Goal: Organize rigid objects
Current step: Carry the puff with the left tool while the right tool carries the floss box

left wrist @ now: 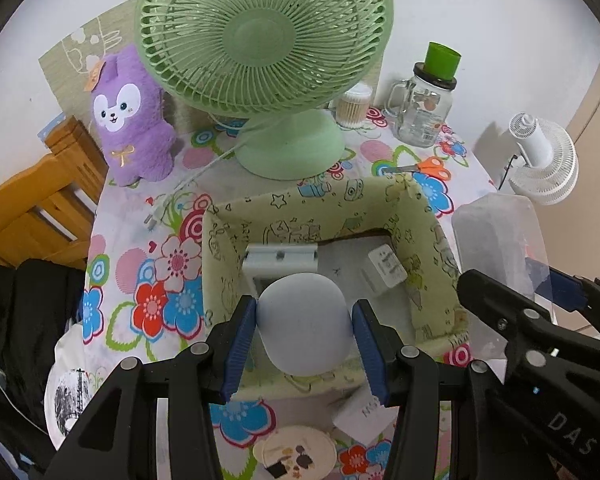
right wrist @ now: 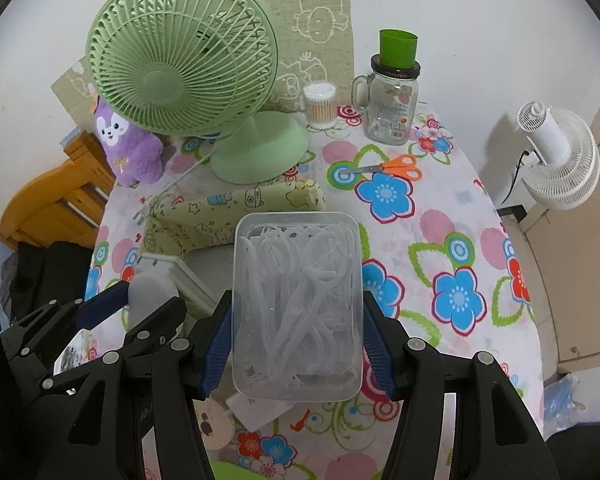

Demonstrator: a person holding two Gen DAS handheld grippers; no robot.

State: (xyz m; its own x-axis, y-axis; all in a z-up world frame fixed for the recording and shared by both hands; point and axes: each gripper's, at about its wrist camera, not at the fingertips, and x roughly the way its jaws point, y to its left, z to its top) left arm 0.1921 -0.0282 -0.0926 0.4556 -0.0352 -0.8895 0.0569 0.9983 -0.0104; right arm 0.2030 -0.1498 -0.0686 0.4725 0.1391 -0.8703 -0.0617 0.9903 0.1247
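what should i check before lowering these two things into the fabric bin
1. Left gripper holding the grey rounded object: cannot tell; one pad shows a gap.
2. Right gripper clamped on the clear floss pick box: ok.
3. Grey object over the fabric bin opening: ok.
4. Floor space left beside the white adapter: ok.
5. Box over the bin: not ok, beside it.

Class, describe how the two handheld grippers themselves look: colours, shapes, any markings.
Both the left gripper and right gripper are black, angular linkage frames with round silver rivets and ribbed blue finger pads. White letters "DAS" mark the right one's body. No cables or sleeves show.
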